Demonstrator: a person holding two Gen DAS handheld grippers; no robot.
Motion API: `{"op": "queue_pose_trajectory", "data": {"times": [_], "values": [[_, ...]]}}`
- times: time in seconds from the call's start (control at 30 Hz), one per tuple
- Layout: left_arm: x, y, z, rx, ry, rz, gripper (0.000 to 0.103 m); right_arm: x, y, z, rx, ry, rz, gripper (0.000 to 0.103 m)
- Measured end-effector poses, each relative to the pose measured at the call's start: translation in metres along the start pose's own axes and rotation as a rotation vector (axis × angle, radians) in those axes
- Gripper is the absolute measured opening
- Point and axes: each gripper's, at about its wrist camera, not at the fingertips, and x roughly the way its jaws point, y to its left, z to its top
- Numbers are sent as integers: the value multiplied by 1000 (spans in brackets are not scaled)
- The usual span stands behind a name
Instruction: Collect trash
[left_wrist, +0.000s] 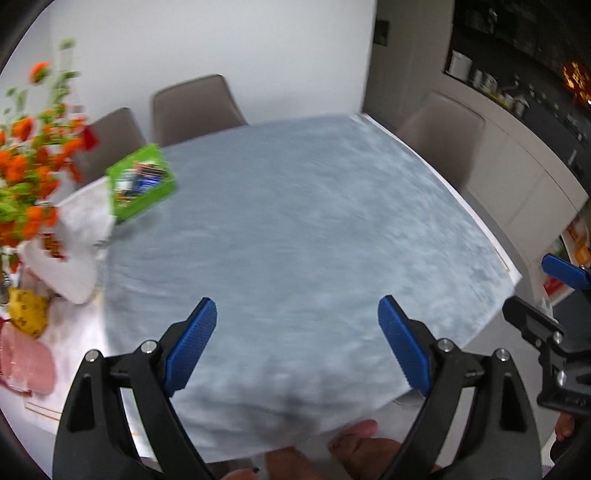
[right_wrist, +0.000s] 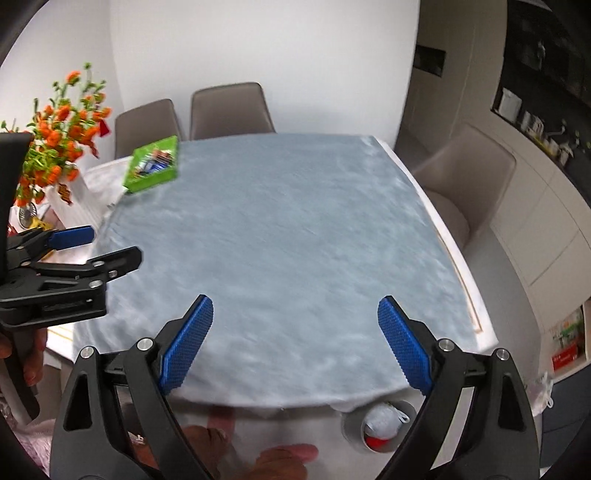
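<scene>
Both tongs, left tongs (left_wrist: 297, 345) and right tongs (right_wrist: 295, 343), spread and empty above the grey-clothed table (right_wrist: 295, 221); only likely trash is the green box (right_wrist: 153, 164) far-left by orange flowers (right_wrist: 62, 133), where a hasty reach could topple them

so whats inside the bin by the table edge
The bin on the floor holds a crumpled white wad resting on something red. Whatever lies deeper is covered by those and by the right gripper's finger.
</scene>
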Motion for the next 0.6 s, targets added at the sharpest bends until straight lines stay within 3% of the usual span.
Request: {"op": "queue_pose_trajectory", "data": {"times": [0.17, 0.3, 0.6], "values": [[-35, 70, 4, 1, -26, 29, 90, -6, 66, 22, 38, -9, 55, 88], [-55, 106, 7, 2, -27, 3, 90, -18, 104, 32, 55, -13, 39, 88], [-73, 132, 5, 42, -10, -76, 90, -39, 137, 38, 84, -5, -18, 89]]}}
